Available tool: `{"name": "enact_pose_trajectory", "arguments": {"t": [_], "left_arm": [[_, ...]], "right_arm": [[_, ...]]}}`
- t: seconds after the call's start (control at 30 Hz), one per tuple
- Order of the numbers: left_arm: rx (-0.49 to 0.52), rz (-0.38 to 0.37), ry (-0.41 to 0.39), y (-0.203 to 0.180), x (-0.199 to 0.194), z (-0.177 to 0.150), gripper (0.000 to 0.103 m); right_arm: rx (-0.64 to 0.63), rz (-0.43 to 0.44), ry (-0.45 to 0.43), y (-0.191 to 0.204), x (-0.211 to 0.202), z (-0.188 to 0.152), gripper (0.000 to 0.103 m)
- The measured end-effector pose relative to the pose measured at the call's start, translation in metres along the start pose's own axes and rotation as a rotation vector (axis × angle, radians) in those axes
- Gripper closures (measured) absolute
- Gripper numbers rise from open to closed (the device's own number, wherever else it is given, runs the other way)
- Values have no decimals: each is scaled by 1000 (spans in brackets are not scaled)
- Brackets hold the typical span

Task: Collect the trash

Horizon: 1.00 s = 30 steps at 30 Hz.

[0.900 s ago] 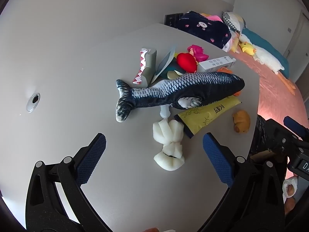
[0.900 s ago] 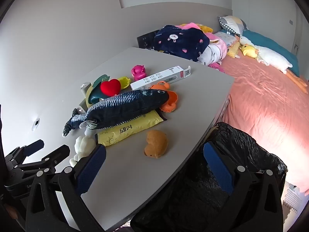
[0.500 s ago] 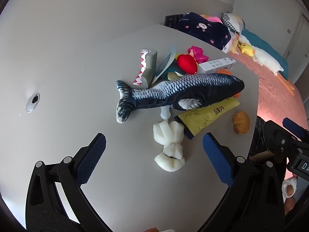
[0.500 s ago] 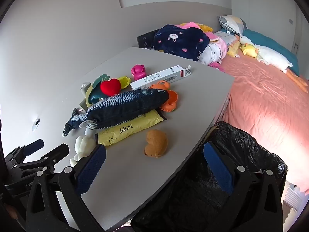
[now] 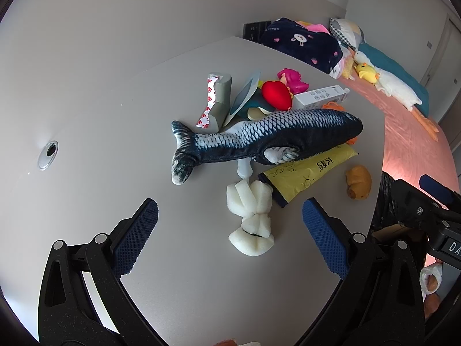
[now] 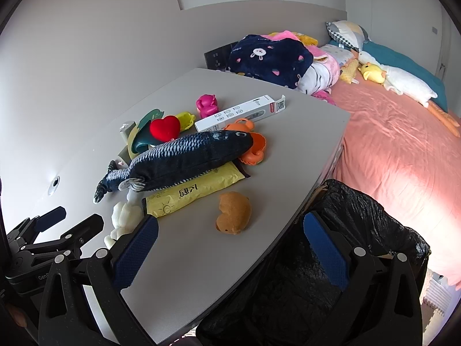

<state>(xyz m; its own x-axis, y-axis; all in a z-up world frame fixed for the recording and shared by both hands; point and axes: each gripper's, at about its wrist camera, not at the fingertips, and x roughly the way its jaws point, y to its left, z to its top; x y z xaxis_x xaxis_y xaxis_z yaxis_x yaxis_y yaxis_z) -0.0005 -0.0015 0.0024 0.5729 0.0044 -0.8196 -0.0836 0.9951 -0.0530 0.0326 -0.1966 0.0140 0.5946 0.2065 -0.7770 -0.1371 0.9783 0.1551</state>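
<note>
The left hand-held gripper hangs released over the grey surface, its blue pads spread wide with nothing pressed between them. In the gap between the pads, at lower centre of the left wrist view, lies a lump of white foam scraps, clear of both pads. Just above and to the right of it sits a yellow mailer bag, partly covered by a plush fish that stretches across the middle of the frame. Above the fish's tail stand a grey roll with red-and-white tape and a teal card; near them are a red heart, a pink toy and a white carton. A small brown toy lies alone at centre right, near the surface's edge.

The right hand-held gripper is also released, its pads wide apart and empty. Its left pad sits over the near corner of the surface, its right pad over a black bin bag that fills the lower right of the right wrist view, just beside the surface's edge. The brown toy appears just above the gap between the pads, with the mailer and fish above left of it and an orange toy at the fish's head. A pink bed with a white goose plush occupies the right side, and a navy blanket is heaped at upper centre.
</note>
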Motion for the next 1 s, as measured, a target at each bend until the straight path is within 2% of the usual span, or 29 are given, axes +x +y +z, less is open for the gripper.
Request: {"name": "enact_pose_trajectory", "arguments": {"t": [1.0], "left_arm": [[9,-5,-3,0,0,-1,6]], "right_arm": [[15,13,24,-1,5,4,2]]}}
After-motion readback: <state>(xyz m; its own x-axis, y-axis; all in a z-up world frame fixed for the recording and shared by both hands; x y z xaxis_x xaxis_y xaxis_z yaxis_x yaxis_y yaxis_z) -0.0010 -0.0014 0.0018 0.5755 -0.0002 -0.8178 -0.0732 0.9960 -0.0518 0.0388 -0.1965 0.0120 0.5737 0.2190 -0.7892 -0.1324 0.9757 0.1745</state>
